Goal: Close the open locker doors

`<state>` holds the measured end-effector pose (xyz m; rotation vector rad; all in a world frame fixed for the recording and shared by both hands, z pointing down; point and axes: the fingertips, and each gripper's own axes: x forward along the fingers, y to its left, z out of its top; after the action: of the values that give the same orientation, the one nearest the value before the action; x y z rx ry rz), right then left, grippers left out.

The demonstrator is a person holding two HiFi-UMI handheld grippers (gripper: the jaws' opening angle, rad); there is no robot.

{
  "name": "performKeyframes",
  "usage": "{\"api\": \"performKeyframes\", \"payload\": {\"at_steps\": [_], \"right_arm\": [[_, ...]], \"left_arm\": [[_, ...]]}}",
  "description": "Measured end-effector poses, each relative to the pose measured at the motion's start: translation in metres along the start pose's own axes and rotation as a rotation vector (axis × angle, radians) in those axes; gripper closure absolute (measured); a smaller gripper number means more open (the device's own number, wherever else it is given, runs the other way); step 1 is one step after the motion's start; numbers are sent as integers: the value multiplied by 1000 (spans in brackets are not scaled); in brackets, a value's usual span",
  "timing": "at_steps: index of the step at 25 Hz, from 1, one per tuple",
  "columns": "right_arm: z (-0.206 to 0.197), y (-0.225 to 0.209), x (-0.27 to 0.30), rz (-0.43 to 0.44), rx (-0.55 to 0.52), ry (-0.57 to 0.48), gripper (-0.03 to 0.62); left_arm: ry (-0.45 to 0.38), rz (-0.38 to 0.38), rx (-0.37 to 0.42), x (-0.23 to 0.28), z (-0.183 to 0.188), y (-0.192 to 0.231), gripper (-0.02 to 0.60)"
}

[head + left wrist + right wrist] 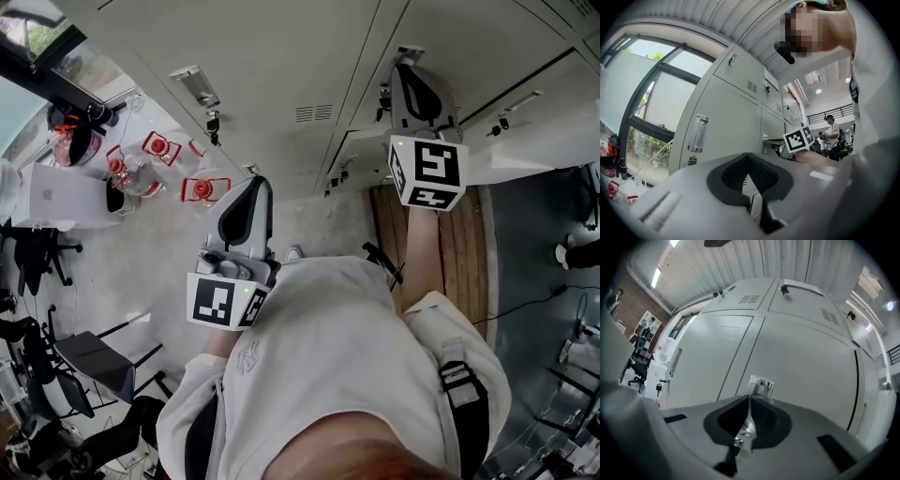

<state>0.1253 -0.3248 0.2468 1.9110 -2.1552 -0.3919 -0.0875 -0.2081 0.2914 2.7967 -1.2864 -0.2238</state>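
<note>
Right hand-held gripper [749, 404]: clenched on the clear plastic handle [761, 384] of the pale grey metal locker door [806, 352].
Left hand-held gripper [749, 164]: clenched on nothing, left of that door.
Risk: we fear the pads slipping off the handle, leaving the door seemingly unlatched.

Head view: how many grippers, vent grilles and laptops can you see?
Grippers: 2, the left gripper and the right gripper
Vent grilles: 1, the vent grille on a locker front
Laptops: 1, the white laptop on the table
Total: 4
</note>
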Motion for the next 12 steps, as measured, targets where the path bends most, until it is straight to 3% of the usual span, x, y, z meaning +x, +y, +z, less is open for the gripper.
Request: {"api": "performKeyframes", "payload": {"at_steps": [6,12], "right_arm": [[25,3,-27,-25,37,-56,571],[54,34,-92,93,162,-187,576]], "left_arm": [[-1,-20,-3,-15,2,3,580],[7,-37,11,-31,2,1,580]]}}
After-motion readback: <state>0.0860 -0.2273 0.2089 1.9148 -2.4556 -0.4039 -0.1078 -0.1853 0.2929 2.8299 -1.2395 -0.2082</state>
